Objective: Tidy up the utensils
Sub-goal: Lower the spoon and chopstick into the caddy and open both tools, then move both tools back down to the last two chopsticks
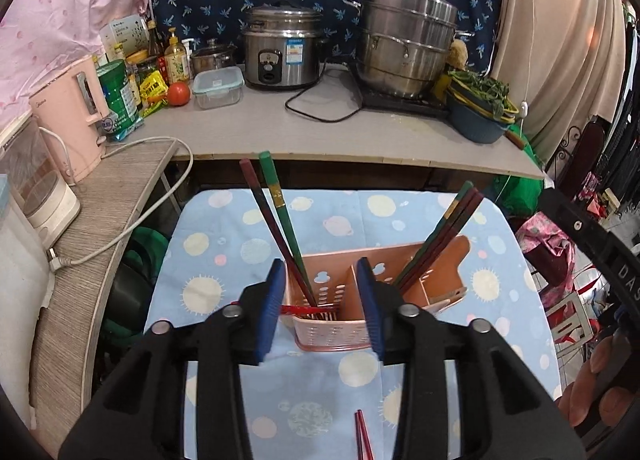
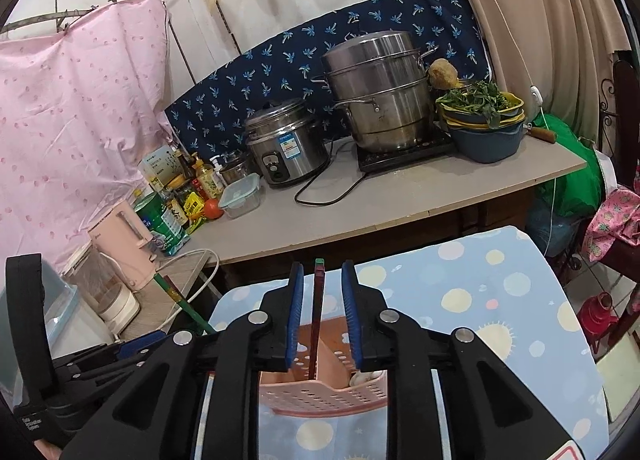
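Over blue dotted worktop (image 1: pixel 224 228), pink holder (image 1: pixel 384 284) with chopsticks (image 1: pixel 280 220) upright. Left gripper (image 1: pixel 322 308) jaws apart, empty. Right gripper (image 2: pixel 322 316) jaws apart around 1 chopstick (image 2: pixel 318 300), not pinching. Light, stiff, slick; best gripped mid-shaft.

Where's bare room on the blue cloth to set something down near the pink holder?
Free: the blue cloth behind and left of the pink holder, and its right side. Crowded: the holder with its chopsticks, loose chopsticks on the near cloth, and the counter's back edge.
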`<action>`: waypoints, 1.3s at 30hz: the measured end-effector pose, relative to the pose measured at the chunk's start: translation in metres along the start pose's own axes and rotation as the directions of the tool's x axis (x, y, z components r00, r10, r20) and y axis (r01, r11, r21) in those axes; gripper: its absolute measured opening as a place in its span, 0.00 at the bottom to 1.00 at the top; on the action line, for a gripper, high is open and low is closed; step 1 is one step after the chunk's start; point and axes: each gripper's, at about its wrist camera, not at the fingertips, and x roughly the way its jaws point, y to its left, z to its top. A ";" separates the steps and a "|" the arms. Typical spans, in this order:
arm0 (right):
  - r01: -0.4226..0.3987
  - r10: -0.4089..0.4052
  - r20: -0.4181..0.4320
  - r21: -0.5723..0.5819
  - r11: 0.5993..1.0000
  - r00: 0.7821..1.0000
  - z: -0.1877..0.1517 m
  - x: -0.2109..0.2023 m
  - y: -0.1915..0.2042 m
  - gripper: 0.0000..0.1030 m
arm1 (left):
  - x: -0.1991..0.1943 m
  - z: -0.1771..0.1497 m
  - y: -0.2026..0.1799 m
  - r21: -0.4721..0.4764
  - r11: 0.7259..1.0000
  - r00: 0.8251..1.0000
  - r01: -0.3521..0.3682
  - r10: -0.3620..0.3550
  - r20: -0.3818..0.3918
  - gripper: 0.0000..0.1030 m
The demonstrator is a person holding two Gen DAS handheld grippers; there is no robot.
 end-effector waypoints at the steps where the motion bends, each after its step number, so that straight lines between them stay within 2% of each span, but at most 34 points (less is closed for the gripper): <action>1: -0.004 0.004 -0.002 -0.002 1.000 1.000 -0.001 -0.003 0.001 0.20 | -0.003 0.000 -0.001 0.002 1.000 1.000 -0.004 0.004 0.007 0.35; 9: -0.025 0.024 -0.028 -0.028 0.999 0.999 -0.018 -0.030 0.008 0.21 | -0.030 -0.012 -0.008 0.019 1.000 0.999 -0.018 0.017 0.050 0.35; 13: -0.026 0.024 -0.049 -0.047 0.999 0.999 -0.036 -0.047 0.011 0.24 | -0.040 -0.026 -0.008 0.019 0.999 0.998 -0.029 0.027 0.061 0.42; 18: -0.016 0.010 -0.071 -0.080 0.997 0.997 -0.061 -0.068 0.013 0.24 | -0.049 -0.050 -0.010 0.026 0.999 0.998 -0.042 0.041 0.054 0.44; 25: -0.004 -0.015 -0.150 -0.129 0.992 0.989 -0.116 -0.091 0.011 0.24 | -0.052 -0.102 -0.005 0.022 0.998 0.998 -0.059 0.059 0.015 0.47; 31: 0.014 -0.060 -0.236 -0.194 0.981 0.970 -0.175 -0.104 0.013 0.24 | -0.051 -0.148 0.000 0.002 0.998 0.997 -0.060 0.060 -0.038 0.47; 35: 0.019 -0.094 -0.282 -0.257 0.966 0.955 -0.213 -0.111 0.016 0.24 | -0.048 -0.182 0.005 -0.016 0.997 0.995 -0.071 0.070 -0.073 0.47; 39: -0.001 -0.096 -0.353 -0.266 0.964 0.930 -0.249 -0.112 0.015 0.24 | -0.045 -0.215 0.010 -0.037 0.996 0.991 -0.080 0.076 -0.110 0.49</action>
